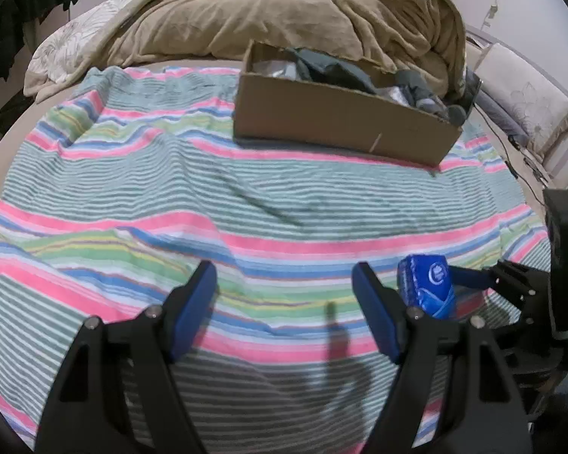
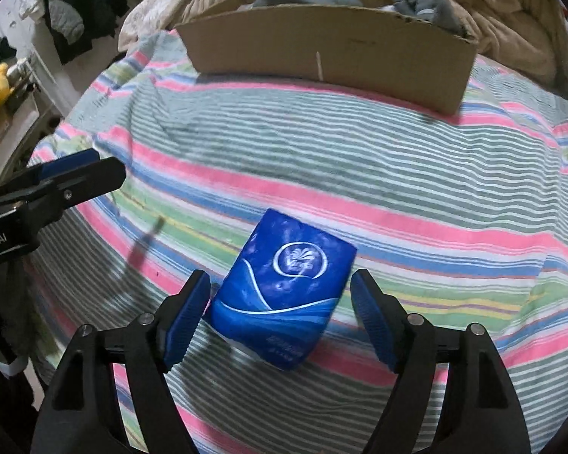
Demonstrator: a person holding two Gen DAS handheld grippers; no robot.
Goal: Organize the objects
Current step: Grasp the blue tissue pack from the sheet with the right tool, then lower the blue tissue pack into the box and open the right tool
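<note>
A blue tissue pack (image 2: 284,287) lies on the striped bedsheet (image 2: 322,174). My right gripper (image 2: 280,302) is open around it; the left pad touches or nearly touches its side, the right pad stands apart. The pack also shows in the left wrist view (image 1: 426,287), with the right gripper (image 1: 431,291) around it. My left gripper (image 1: 284,295) is open and empty above the sheet; it shows at the left in the right wrist view (image 2: 77,168). A cardboard box (image 1: 340,121) holding grey clothes stands at the far side, also in the right wrist view (image 2: 329,53).
A tan blanket (image 1: 284,11) is heaped behind the box. Pillows (image 1: 526,98) and cables lie at the right bed edge. Dark clothes (image 2: 79,3) hang beyond the left edge of the bed.
</note>
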